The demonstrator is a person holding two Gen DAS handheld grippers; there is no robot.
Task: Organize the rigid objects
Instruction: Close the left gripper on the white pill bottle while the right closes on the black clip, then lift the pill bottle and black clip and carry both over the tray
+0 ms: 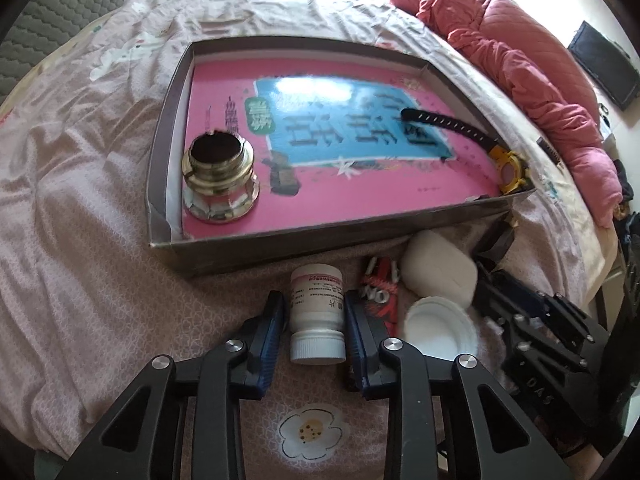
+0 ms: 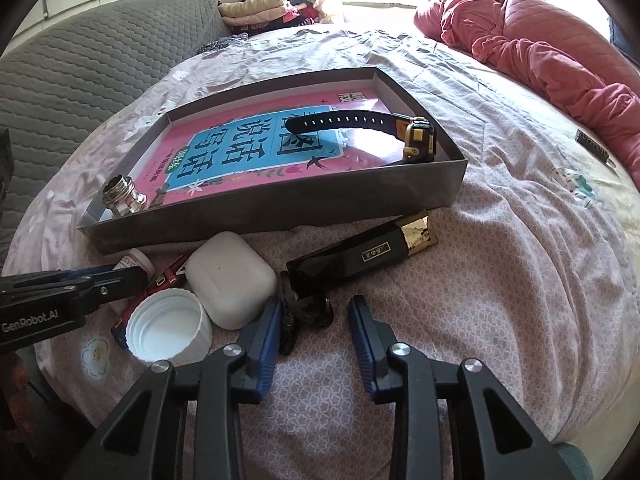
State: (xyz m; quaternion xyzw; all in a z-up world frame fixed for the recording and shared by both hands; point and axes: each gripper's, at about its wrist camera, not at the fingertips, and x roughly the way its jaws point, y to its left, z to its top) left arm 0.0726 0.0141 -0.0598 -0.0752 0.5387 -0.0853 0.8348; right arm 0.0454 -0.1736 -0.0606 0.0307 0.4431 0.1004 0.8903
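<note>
Pill bottle [image 1: 317,312]: lying on the bed sheet [image 1: 80,240], cap toward the camera, between the left gripper [image 1: 316,320] fingers, which flank it closely; contact unclear. Tray [image 1: 280,250] at 12 o'clock holds a metal fitting [image 1: 218,178] and a watch [image 1: 476,136]. Earbud case [image 2: 230,280] and white lid [image 2: 168,330] at 3 o'clock. Right gripper [image 2: 316,330]: fingers spread, dark object [image 2: 308,312] between.

White pill bottle [image 1: 317,312] lies capped on the bedspread, just before the tray [image 1: 320,236]
</note>
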